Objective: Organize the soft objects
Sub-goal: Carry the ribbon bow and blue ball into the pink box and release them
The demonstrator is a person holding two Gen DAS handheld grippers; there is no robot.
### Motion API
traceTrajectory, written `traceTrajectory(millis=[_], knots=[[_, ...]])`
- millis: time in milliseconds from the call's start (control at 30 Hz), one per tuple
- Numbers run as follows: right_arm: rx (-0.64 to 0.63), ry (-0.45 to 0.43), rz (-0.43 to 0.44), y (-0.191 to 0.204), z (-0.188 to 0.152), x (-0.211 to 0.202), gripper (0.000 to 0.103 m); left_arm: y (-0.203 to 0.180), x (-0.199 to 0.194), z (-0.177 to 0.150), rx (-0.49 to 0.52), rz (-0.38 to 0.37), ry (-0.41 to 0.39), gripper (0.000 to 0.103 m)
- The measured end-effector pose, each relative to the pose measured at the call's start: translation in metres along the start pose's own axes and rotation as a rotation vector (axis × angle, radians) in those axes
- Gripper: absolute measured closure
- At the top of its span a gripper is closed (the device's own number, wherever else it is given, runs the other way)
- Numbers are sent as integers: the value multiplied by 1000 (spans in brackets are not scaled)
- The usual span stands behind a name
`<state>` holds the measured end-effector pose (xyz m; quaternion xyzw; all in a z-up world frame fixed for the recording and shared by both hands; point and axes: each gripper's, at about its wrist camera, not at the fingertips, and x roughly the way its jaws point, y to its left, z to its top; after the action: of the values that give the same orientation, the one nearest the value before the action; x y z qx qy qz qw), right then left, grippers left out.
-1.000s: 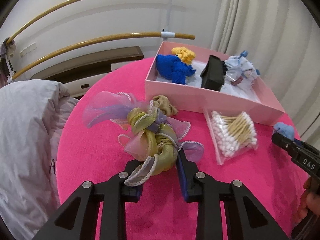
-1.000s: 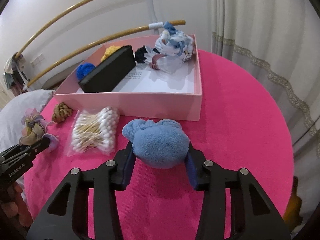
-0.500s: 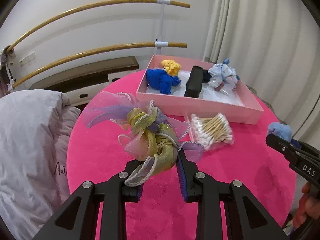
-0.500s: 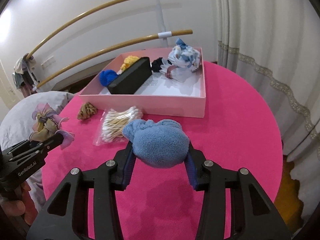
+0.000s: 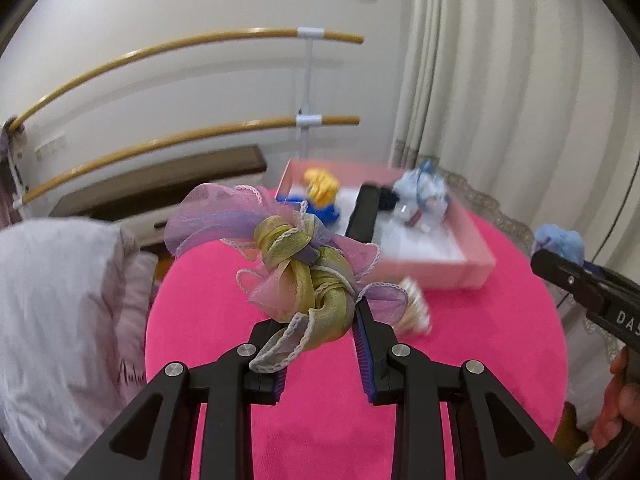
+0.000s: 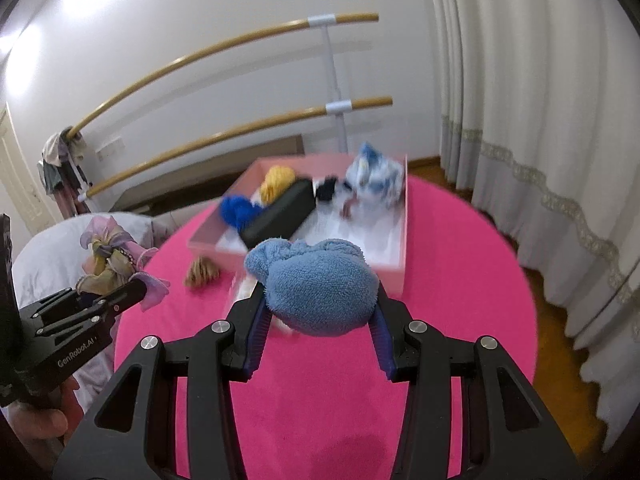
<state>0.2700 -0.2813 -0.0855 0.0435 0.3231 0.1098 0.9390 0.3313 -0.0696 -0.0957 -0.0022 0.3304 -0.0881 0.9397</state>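
Observation:
My left gripper [image 5: 320, 320] is shut on a pink, lilac and olive ribbon bow [image 5: 304, 268] and holds it high above the pink round table [image 5: 240, 320]. My right gripper [image 6: 318, 312] is shut on a blue fluffy cloth [image 6: 320, 284], also lifted above the table. The pink box [image 6: 400, 240] stands at the table's far side with a blue scrunchie [image 6: 238, 210], a yellow one [image 6: 276, 180], a black case [image 6: 280, 216] and a blue-white item [image 6: 376, 176] inside. The bow [image 6: 108, 256] and left gripper show at the left of the right wrist view.
A tan scrunchie [image 6: 202, 272] lies on the table in front of the box. A bag of cotton swabs [image 5: 412, 312] lies partly hidden behind the bow. A grey pillow [image 5: 60, 300] is left of the table. Curtains [image 6: 540, 120] hang at right; wooden rails [image 5: 180, 48] run along the wall.
Both grippers have risen and pulled back from the table with their loads; the box and swabs look smaller and farther. Both grips are unchanged.

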Motion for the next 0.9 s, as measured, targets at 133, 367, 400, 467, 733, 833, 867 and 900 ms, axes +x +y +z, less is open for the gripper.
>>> traceTrajectory(millis=[133,367,400,467,733,833,867,900], knots=[[-22,-44,-19,-1,32,-6,61,-13,0,26,30,-13,-30,77],[-41,-48,-47,-6,77,7,61,-32,12,71,24,-76,-51,77],[-42,-43,-49,-6,80,11,61,-35,15,77,26,-80,-51,77],[-39,-29,-51,-9,89,21,61,-36,22,85,24,-91,-41,77],[-25,44,-52,-26,103,62,60,-45,58,108,29,-121,21,77],[-11,73,-46,-34,101,78,60,-44,74,119,26,-121,42,77],[-8,80,-45,-36,101,83,60,-43,80,121,27,-121,51,77],[-4,87,-44,-38,100,87,60,-42,84,123,26,-121,58,77]])
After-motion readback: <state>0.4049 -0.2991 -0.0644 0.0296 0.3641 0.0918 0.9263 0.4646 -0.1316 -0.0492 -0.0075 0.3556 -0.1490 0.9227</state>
